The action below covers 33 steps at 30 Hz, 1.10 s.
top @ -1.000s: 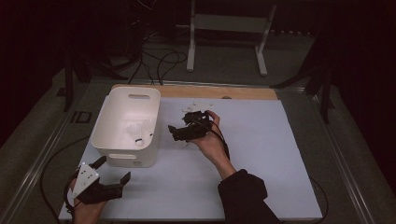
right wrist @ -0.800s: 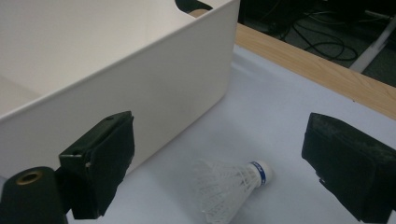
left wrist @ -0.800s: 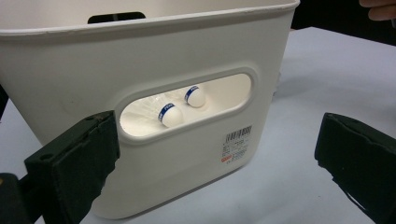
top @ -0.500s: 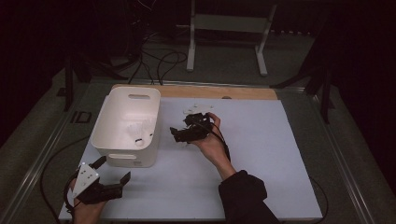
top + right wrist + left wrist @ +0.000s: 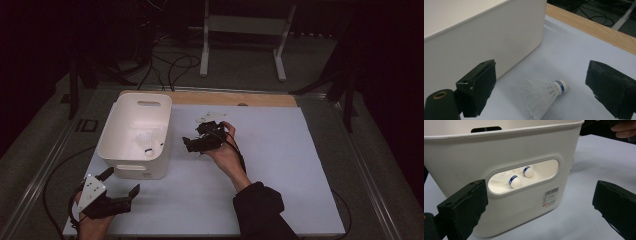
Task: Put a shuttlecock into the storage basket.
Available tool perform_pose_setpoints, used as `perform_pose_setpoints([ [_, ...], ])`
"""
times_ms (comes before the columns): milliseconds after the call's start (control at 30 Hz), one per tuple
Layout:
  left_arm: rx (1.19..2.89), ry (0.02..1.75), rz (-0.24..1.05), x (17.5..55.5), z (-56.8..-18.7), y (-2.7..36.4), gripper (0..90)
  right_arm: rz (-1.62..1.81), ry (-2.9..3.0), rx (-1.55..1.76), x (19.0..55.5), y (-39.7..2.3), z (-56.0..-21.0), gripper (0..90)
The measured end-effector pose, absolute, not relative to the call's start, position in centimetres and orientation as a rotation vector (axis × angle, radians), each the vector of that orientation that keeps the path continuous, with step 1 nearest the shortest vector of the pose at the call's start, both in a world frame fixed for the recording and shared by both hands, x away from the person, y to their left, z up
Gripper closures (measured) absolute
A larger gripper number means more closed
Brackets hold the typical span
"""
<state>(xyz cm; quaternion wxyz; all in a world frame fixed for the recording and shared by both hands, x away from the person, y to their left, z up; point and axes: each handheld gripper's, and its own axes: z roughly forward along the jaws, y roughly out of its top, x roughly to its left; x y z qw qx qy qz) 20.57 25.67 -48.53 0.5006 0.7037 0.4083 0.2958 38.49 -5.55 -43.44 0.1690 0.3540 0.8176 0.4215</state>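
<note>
From the high view, a white plastic bin (image 5: 135,135) with a handle slot in its far wall stands on the left part of the pale table mat (image 5: 280,165), and small white things with a dark spot lie on its floor, too blurred there to read. The right gripper (image 5: 192,145), held in the person's right hand (image 5: 226,152), hovers low over the mat just right of the bin, and a pale feathery shape (image 5: 210,117) lies on the mat just beyond it. The left gripper (image 5: 120,182) sits at the near left corner of the mat, its two jaws spread apart and pointing toward the bin's near wall. In the left gripper view, the jaws stand wide open on either side of the bin (image 5: 506,165), empty, and through the oval handle cut-out two shuttlecocks (image 5: 520,177) show inside: rounded white cork heads, each ringed by a blue band, with white feather skirts behind them. A barcode sticker (image 5: 551,196) is on the wall under the cut-out. In the right gripper view, the jaws are spread wide with nothing between the pads, and a shuttlecock (image 5: 544,93) lies on its side on the mat between them, near the bin's wall (image 5: 486,40): white feathers fanned toward the camera, white cork head with a blue band pointing toward the wooden edge strip (image 5: 594,28).
</note>
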Motion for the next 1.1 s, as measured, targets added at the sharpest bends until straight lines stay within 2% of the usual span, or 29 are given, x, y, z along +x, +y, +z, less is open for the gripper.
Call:
perform_pose_setpoints([
  [1100,1.704,0.985,0.714,20.6,-48.6,25.6,0.8,1.116,2.354,1.027,39.2,-5.5,-45.3,9.8],
])
